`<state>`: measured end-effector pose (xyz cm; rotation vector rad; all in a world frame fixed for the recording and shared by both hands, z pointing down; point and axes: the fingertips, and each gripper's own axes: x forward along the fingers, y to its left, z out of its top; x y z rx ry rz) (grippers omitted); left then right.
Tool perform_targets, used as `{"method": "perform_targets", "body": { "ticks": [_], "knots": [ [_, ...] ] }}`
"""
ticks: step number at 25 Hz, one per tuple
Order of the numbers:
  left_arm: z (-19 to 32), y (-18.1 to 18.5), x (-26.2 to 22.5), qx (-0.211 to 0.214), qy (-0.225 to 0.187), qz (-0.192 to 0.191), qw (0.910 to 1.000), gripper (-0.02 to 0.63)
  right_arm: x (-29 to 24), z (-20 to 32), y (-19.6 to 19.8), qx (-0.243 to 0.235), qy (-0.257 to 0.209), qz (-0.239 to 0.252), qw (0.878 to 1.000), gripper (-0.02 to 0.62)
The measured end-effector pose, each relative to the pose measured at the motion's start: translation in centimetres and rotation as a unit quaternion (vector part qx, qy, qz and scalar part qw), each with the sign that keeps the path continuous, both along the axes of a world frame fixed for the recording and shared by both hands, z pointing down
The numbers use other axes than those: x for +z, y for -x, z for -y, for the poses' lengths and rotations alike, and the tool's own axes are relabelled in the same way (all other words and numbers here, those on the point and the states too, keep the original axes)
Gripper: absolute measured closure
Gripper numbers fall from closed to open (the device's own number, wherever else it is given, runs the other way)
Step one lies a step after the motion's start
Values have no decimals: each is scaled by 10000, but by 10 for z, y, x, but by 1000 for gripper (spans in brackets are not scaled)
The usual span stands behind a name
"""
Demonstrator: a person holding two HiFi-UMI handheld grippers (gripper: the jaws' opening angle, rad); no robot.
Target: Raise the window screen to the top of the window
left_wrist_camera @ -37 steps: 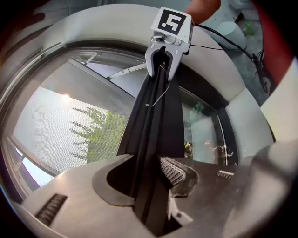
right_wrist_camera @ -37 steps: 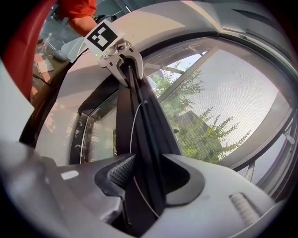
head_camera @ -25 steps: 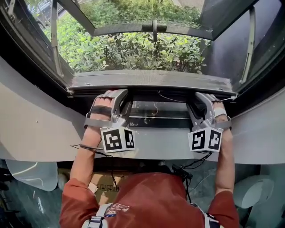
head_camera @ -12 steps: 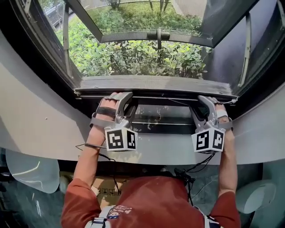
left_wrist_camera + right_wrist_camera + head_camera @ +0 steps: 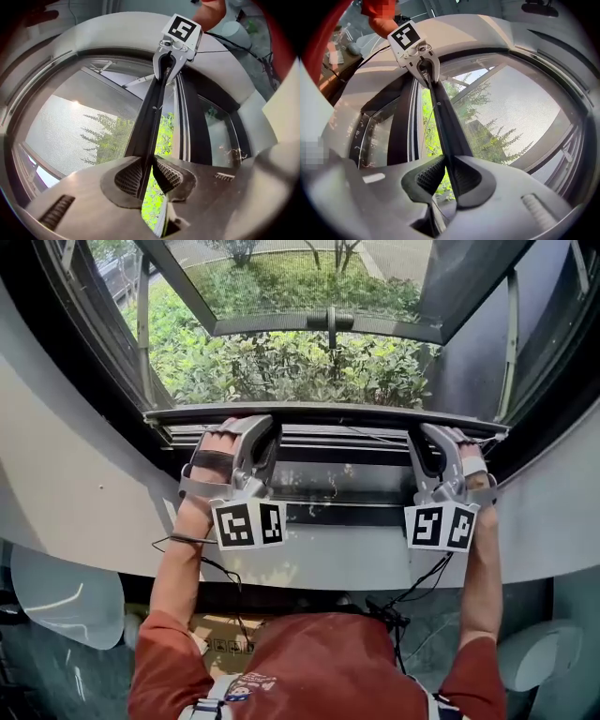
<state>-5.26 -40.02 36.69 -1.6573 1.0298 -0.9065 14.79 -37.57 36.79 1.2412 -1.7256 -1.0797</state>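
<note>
The window screen (image 5: 70,126) is low in the opening. Its dark bottom bar (image 5: 328,414) runs level a short way above the white windowsill (image 5: 356,554), with black frame and track showing between the two. The mesh rises from the bar, away from the windowsill.

The left claw (image 5: 248,427) reaches up from the windowsill's left part. Its jaws have just been closing, and they now pinch the bar's thin edge between the ribbed pads (image 5: 129,176). The right claw (image 5: 439,435) reaches up from the windowsill's right part. Its jaws have also just been closing, and they are clamped on the same bar, which runs straight between its pads (image 5: 431,176). Each gripper view shows the other claw gripping the far end of the bar. Both marker cubes (image 5: 248,524) hang just over the windowsill's inner edge.

Beyond the windowsill, outside, green shrubs (image 5: 281,367) lie in sunlight.
</note>
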Motion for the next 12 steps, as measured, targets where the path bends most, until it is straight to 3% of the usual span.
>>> {"method": "perform_targets", "body": {
  "ticks": [5,12],
  "knots": [
    [4,0,-27,-69,-382,176,9991,544,-26,4,0,102,-323,-234,9992,532],
    [6,-1,-60,-243,-932,492,9941,555,-56,10,-1,552,-894,-1101,9884,551]
  ]
}}
